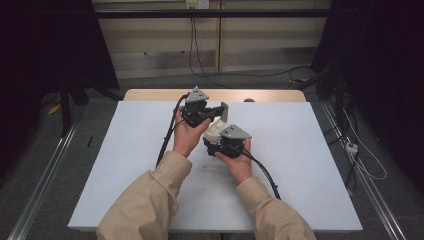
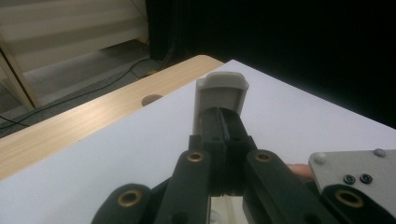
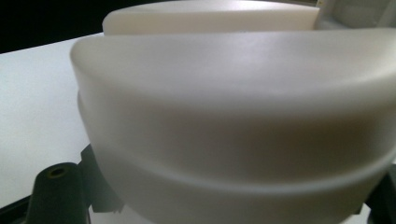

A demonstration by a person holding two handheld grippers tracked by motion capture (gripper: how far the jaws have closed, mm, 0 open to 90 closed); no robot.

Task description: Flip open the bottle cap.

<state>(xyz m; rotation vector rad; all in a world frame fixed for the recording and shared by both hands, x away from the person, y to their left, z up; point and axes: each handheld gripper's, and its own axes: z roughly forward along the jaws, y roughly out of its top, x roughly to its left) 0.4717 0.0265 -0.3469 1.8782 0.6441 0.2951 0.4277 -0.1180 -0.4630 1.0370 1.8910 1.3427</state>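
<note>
The right gripper (image 1: 216,136), nearest the person, has its jaws clamped around a rounded, off-white plastic casing (image 3: 233,112), held just above the white table sheet (image 1: 300,150); just beyond, the left gripper (image 1: 220,113) has its jaws pressed tight together on a small grey-white plastic cap with a rounded top (image 2: 221,91); cap and casing sit close together over the table's middle; behind lies the pale wooden table edge (image 1: 150,94).

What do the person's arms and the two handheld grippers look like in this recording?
Both forearms wear beige long sleeves. The left gripper and the right gripper have black bodies, each topped by a grey three-cornered plate and trailing a black cable. The left gripper's black jaw links carry brass-coloured pivot rings.
</note>
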